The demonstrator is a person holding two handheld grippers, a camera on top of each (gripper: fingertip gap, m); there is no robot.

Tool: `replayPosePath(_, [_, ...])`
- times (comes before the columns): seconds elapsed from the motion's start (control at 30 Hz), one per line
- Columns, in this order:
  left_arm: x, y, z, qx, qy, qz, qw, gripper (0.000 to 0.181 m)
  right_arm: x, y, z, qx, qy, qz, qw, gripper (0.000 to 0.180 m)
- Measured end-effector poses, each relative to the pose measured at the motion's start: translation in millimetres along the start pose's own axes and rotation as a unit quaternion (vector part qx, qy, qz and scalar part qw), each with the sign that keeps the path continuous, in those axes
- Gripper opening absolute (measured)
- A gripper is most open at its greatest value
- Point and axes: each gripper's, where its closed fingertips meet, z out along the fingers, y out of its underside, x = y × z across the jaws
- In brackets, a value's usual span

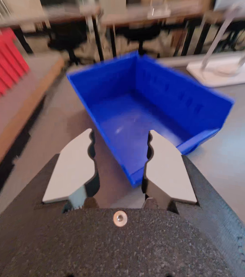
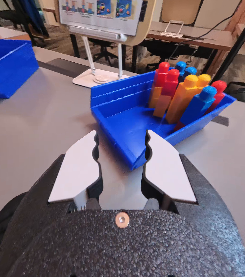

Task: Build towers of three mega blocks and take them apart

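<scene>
Left gripper [image 1: 121,131] open, holding nothing, over near edge of empty bin [image 1: 171,84]; view blurred. Right gripper [image 2: 121,131] likewise open and bare, at near-left corner of second bin [image 2: 118,93] on desk [image 2: 43,119]. Towers [image 2: 186,91] stand assembled at its far right end, well apart from gripper. Building apparently done; dismantling not yet begun.

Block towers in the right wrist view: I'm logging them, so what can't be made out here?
- Block towers: they overlap, so the rear blue ones are mostly hidden; the count is unclear.
- Second bin: cut by the left edge in the right wrist view.
- Empty bin: motion-blurred in the left wrist view; its near corner sits behind the left hand-held gripper.
</scene>
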Motion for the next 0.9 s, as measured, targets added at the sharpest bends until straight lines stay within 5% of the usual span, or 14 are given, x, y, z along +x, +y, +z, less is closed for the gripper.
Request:
replayPosePath(0.03, [-2.5, 22.1, 13.0, -0.044, 0.004, 0.0, 0.999, 0.069, -7.4, 4.5, -2.5, 0.0, -0.008, 0.004, 1.0, 0.059])
replayPosePath(0.1, [3.3, 54.3, 32.7, -0.095, 0.026, 0.015, 0.995, 0.044, -24.4, 8.0, -5.2, 0.003, -0.027, 0.005, 1.0, 0.058])
replayPosePath(0.2, [9.2, 47.9, 29.3, -0.083, 0.033, 0.035, 0.995, 0.023, -54.6, 11.5, -4.3, 0.001, -0.059, -0.009, 0.998, 0.055])
replayPosePath(0.57, [147.0, 54.7, -13.0, -0.062, 0.138, 0.11, 0.982, 0.024, -209.6, 40.4, 40.9, -0.074, -0.21, -0.056, 0.973, 0.062])
replayPosePath(0.9, [222.3, 56.3, -34.2, -0.022, 0.216, 0.172, 0.961, 0.02, -247.1, 66.4, 65.3, -0.126, -0.167, -0.019, 0.978, 0.08])
